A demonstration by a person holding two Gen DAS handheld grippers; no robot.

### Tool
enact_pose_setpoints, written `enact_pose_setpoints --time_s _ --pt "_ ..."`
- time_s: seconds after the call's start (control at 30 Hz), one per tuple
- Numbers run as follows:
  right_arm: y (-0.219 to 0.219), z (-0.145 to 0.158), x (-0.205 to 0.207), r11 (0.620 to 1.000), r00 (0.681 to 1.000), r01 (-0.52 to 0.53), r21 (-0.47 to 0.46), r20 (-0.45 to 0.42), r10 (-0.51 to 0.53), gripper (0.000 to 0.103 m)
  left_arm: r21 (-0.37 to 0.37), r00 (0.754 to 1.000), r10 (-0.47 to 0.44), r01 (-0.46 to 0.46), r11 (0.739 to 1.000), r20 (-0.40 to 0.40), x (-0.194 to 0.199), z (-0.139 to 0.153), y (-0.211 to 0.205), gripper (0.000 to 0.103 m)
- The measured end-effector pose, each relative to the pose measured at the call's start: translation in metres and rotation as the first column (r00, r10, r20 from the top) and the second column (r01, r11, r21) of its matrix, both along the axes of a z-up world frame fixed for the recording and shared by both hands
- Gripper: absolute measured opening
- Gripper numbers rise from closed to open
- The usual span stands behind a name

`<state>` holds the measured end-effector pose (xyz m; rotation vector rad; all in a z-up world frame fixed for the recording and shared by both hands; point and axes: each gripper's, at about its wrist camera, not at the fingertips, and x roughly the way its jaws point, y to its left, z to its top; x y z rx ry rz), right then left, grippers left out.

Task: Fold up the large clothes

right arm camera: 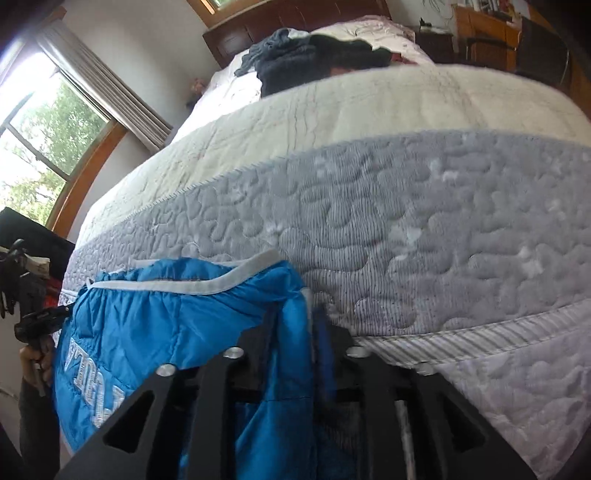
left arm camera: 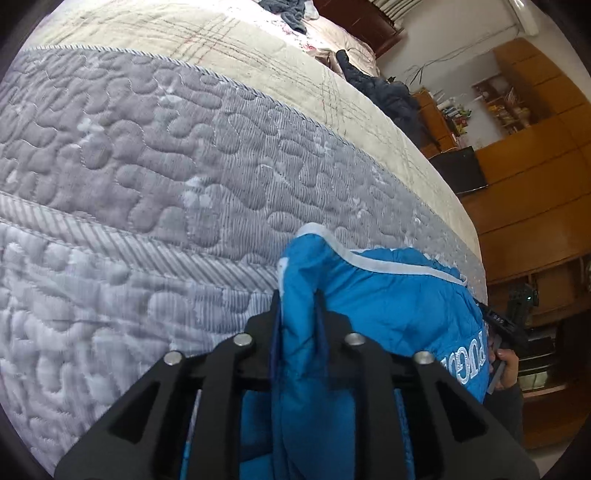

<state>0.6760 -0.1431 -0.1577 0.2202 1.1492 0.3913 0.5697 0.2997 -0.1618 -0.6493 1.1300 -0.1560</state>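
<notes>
jacket: blue padded jacket with white trim along its upper edge and white stitched lettering, held up in front of the mattress side, stretched between the 2 grippers
left gripper: left gripper clenched on a bunched fold of the jacket; fabric runs down between its fingers
right gripper: right gripper clamped on the jacket's other end, a fold of blue cloth pinched between its fingers
hands: a hand on the other gripper's handle shows just past the jacket's far edge in the left wrist view; likewise a hand in the right wrist view
mattress: grey quilted side panel directly behind the jacket, cream bed top above it
bed top: dark clothes heaped well beyond the jacket, near the headboard
room: window with curtain, wooden cabinets beyond the bed
</notes>
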Motion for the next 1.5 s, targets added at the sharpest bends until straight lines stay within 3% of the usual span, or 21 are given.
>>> enact_pose_setpoints --time_s 0.03,0.1,0.13,0.2,0.3,0.37,0.43,0.53,0.63,0.7,0.83,0.9,0.97,1.03,1.1,1.17,1.23,1.33,1.4,1.47,1.5 --pt "-0.002 0.015 -0.006 1.0 0.999 0.001 -0.022 0.042 0.0 0.039 0.047 0.999 0.035 -0.035 0.998 0.011 -0.007 0.012 0.006 0.053" --pt "-0.008 0.041 -0.016 1.0 0.993 0.014 -0.025 0.116 -0.011 0.046 0.135 0.992 0.114 -0.121 0.983 0.063 -0.026 0.039 0.016 0.069" --pt "-0.014 0.056 -0.022 0.999 0.988 0.033 -0.017 0.15 -0.03 0.048 0.141 0.987 0.119 -0.134 0.981 0.111 -0.037 0.056 0.018 0.07" --pt "-0.021 0.086 -0.04 0.999 0.976 0.036 0.034 0.213 -0.042 0.048 0.069 0.983 0.081 -0.093 0.993 0.164 -0.049 0.075 0.011 0.07" --pt "-0.009 0.09 -0.06 0.988 0.988 -0.064 0.142 0.151 0.042 0.047 -0.074 0.978 -0.043 0.06 0.995 0.206 -0.057 0.075 -0.016 0.069" --pt "0.005 0.068 -0.064 0.987 0.993 -0.1 0.125 0.082 0.09 0.045 -0.061 0.99 -0.075 0.083 0.995 0.119 -0.049 0.051 -0.028 0.063" --pt "0.01 0.041 -0.062 0.992 0.995 -0.095 0.078 0.009 0.095 0.039 -0.022 0.998 -0.064 0.064 0.998 0.026 -0.041 0.018 -0.029 0.051" --pt "0.012 0.0 -0.061 0.995 0.994 -0.099 0.018 -0.053 0.1 0.03 0.009 0.996 -0.078 0.078 0.997 0.035 -0.039 0.008 -0.032 0.05" --pt "0.011 0.005 -0.061 0.997 0.994 -0.082 0.011 -0.068 0.083 0.03 0.011 0.998 -0.061 0.061 0.998 0.026 -0.04 0.022 -0.029 0.051" --pt "0.009 0.03 -0.071 0.996 0.997 -0.077 0.041 -0.021 0.078 0.031 0.028 0.994 -0.046 0.043 0.999 0.096 -0.061 0.054 -0.02 0.054" --pt "0.02 0.066 -0.126 0.976 0.987 -0.157 0.154 0.067 0.148 0.031 -0.069 0.96 -0.171 0.19 0.979 0.221 -0.116 0.087 -0.043 0.056" --pt "0.037 0.063 -0.144 0.965 0.976 -0.215 0.154 0.064 0.207 0.031 -0.093 0.954 -0.219 0.242 0.966 0.206 -0.132 0.075 -0.06 0.056" --pt "0.054 0.045 -0.157 0.962 0.969 -0.246 0.114 0.04 0.243 0.031 -0.046 0.965 -0.218 0.227 0.973 0.144 -0.139 0.044 -0.066 0.054" --pt "0.062 0.023 -0.156 0.97 0.971 -0.24 0.044 0.028 0.239 0.019 -0.073 0.976 -0.179 0.189 0.979 0.122 -0.137 0.02 -0.059 0.033" --pt "0.058 0.014 -0.147 0.976 0.977 -0.215 0.031 0.021 0.214 0.008 -0.102 0.98 -0.155 0.168 0.98 0.127 -0.135 0.012 -0.051 0.027" --pt "0.05 0.017 -0.145 0.982 0.984 -0.179 0.06 -0.01 0.18 0.01 -0.107 0.983 -0.137 0.15 0.983 0.124 -0.143 0.019 -0.048 0.033" --pt "0.042 0.039 -0.162 0.981 0.985 -0.174 0.088 0.033 0.172 0.018 -0.129 0.979 -0.121 0.143 0.981 0.167 -0.165 0.041 -0.051 0.059" --pt "0.04 0.059 -0.193 0.962 0.977 -0.207 0.177 0.085 0.195 0.022 -0.158 0.944 -0.195 0.243 0.957 0.267 -0.203 0.068 -0.074 0.065" --pt "0.054 0.049 -0.205 0.949 0.972 -0.235 0.209 0.064 0.226 0.023 -0.142 0.931 -0.269 0.309 0.94 0.248 -0.211 0.058 -0.103 0.066" --pt "0.076 0.025 -0.209 0.957 0.97 -0.244 0.16 0.029 0.243 0.023 -0.076 0.939 -0.292 0.31 0.948 0.184 -0.204 0.032 -0.117 0.063" --pt "0.08 0.013 -0.209 0.961 0.971 -0.241 0.135 0.029 0.239 0.019 -0.084 0.945 -0.284 0.301 0.95 0.164 -0.204 0.021 -0.12 0.057"
